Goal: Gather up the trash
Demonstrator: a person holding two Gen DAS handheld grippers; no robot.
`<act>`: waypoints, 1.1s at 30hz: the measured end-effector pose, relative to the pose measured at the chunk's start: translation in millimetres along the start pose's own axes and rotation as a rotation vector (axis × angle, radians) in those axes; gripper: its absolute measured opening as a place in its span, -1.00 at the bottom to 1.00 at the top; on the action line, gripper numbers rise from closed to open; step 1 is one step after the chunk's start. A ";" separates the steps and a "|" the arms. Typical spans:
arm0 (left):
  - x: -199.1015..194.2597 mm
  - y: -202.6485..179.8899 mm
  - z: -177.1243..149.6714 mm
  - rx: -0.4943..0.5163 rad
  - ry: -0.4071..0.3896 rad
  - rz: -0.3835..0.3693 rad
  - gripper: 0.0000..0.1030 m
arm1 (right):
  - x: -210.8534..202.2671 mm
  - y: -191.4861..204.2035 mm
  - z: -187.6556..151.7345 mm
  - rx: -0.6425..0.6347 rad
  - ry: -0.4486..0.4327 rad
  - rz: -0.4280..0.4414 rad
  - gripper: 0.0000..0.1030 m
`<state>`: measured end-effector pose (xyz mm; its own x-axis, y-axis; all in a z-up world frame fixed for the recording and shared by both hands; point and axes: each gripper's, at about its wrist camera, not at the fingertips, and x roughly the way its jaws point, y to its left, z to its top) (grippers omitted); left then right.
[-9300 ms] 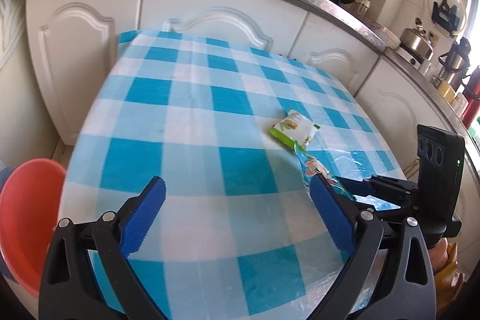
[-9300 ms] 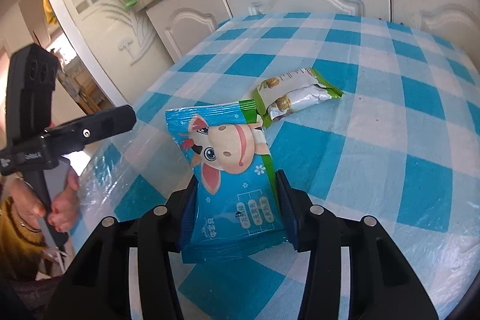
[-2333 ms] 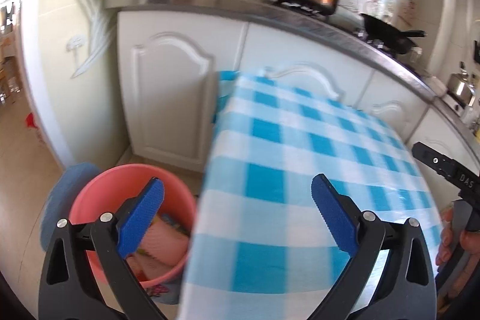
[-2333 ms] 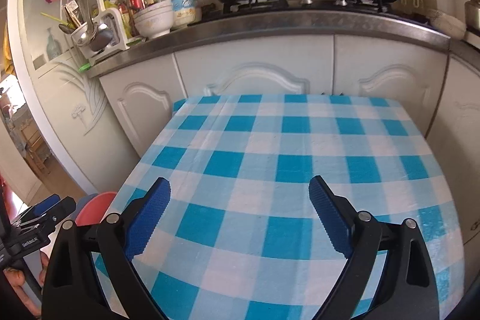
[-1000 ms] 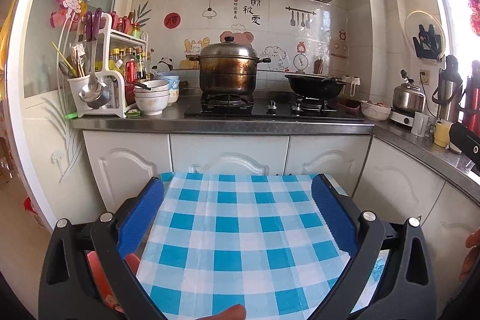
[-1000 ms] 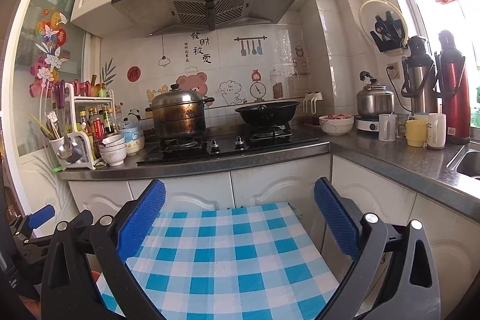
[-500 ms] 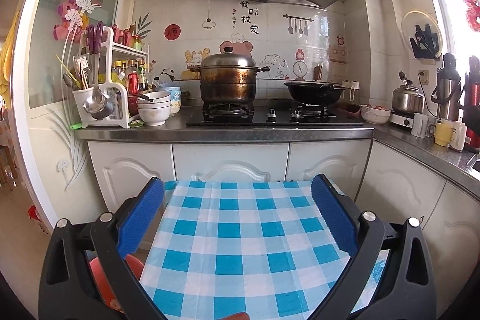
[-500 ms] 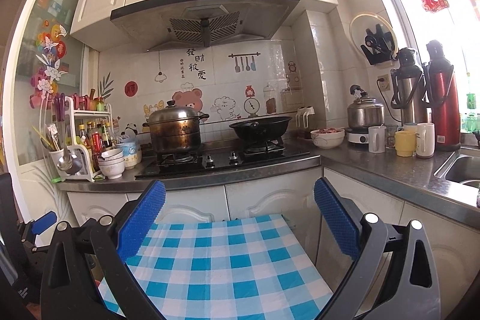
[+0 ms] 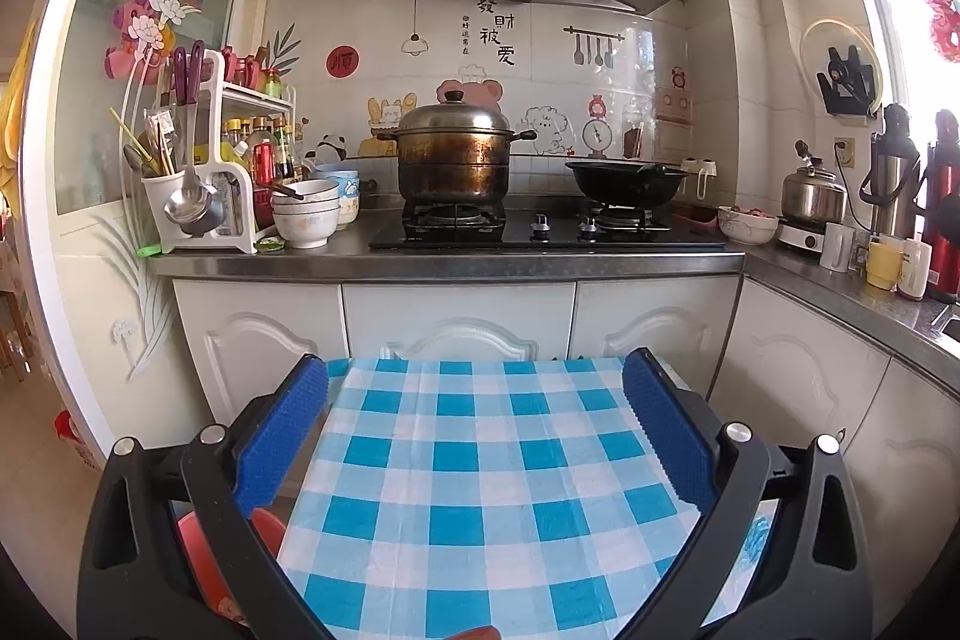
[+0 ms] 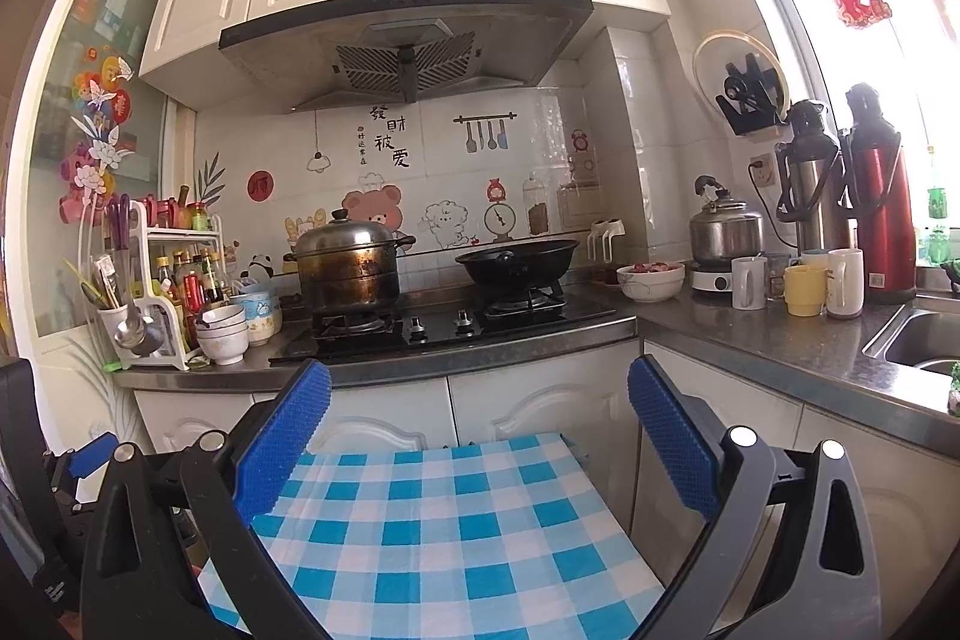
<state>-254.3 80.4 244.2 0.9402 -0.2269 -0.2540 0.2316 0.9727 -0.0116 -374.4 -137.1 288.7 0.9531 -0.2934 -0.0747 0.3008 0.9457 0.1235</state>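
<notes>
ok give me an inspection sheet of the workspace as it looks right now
surface: table with blue checked cloth, no wrappers on the part in view
job's things: red bin on the floor left of the table, mostly hidden behind the gripper; contents not visible
clutter: steel pot and black wok on the hob; stacked bowls, utensil rack; kettle, mugs, flasks
grippers: left gripper open, empty; right gripper open, empty
cables: black lead from the wall socket behind the kettle
surroundings: white cabinets, range hood, window at right
</notes>
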 end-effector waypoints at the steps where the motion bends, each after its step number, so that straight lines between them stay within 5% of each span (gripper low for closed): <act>1: 0.1 0.1 -0.6 -0.001 0.001 -0.001 0.92 | -0.4 0.1 0.0 0.000 -0.001 0.000 0.91; 20: 9.8 3.0 -6.0 -0.010 0.024 0.001 0.92 | 4.4 4.8 -0.3 -0.006 0.015 0.008 0.91; 33: 53.0 5.3 -28.8 -0.035 0.115 -0.001 0.92 | 61.5 1.6 -33.8 -0.004 0.142 0.035 0.91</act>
<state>-210.5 74.9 202.8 0.9045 -0.2231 -0.3634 0.2219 0.9740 -0.0456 -316.4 -148.9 250.9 0.9484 -0.2375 -0.2100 0.2668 0.9557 0.1242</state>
